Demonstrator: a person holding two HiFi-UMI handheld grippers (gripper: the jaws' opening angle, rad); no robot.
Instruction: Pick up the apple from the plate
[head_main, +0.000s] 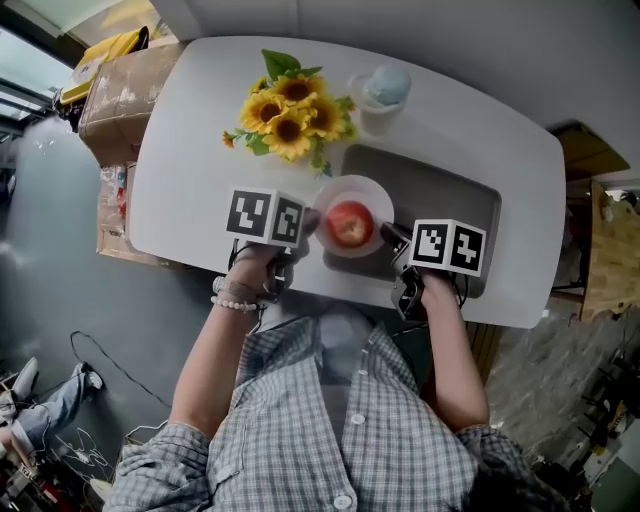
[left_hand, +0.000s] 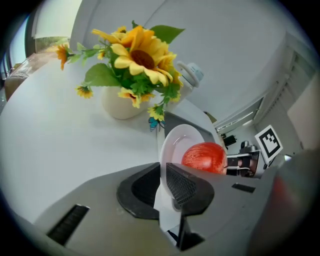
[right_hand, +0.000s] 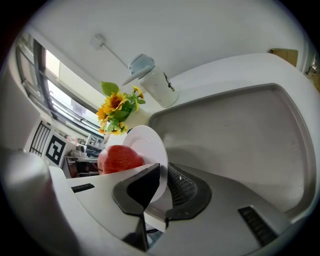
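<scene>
A red apple (head_main: 350, 224) lies on a small white plate (head_main: 374, 194) near the table's front edge. My left gripper (head_main: 306, 229) is shut on the plate's left rim, and my right gripper (head_main: 391, 238) is shut on its right rim. In the left gripper view the plate (left_hand: 176, 144) stands edge-on between the jaws of that gripper (left_hand: 163, 192), with the apple (left_hand: 204, 157) just beyond them. The right gripper view shows the same from the other side: the plate (right_hand: 145, 141) pinched in the gripper (right_hand: 163, 190), the apple (right_hand: 119, 159) to the left.
A vase of sunflowers (head_main: 289, 116) and a white jug with a pale blue lid (head_main: 380, 94) stand behind the plate on the white table (head_main: 190, 180). A grey tray (head_main: 445, 190) lies under the plate and to its right. Cardboard boxes (head_main: 115, 90) sit left of the table.
</scene>
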